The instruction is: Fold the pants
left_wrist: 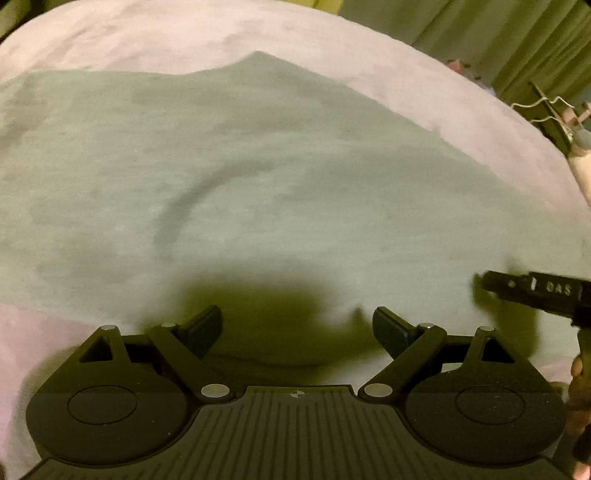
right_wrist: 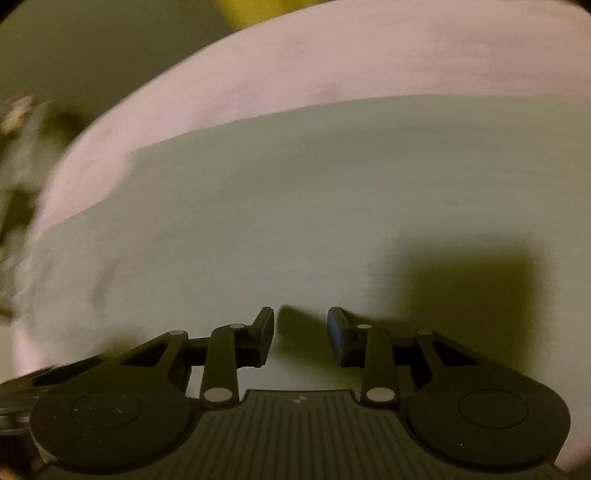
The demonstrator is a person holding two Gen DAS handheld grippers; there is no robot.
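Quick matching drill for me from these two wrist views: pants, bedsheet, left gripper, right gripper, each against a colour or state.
Things:
1. pants
2. bedsheet
3. left gripper
4. right gripper

Descriptions:
A. pale pink
B. fingers wide apart, holding nothing
C. grey-green, spread flat
D. fingers closer together, a gap still showing

Pairs: 1-C, 2-A, 3-B, 4-D

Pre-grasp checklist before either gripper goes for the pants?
1. Left gripper open, nothing between fingers: ok.
2. Right gripper open, empty: ok.
3. Pants lie spread on the pink cover: ok.
4. Pants flat: not ok, curved crease near the middle.
5. Near hem inside left fingers' reach: cannot tell, shadowed.
6. Right wrist view sharp enough to aim: not ok, motion blur.
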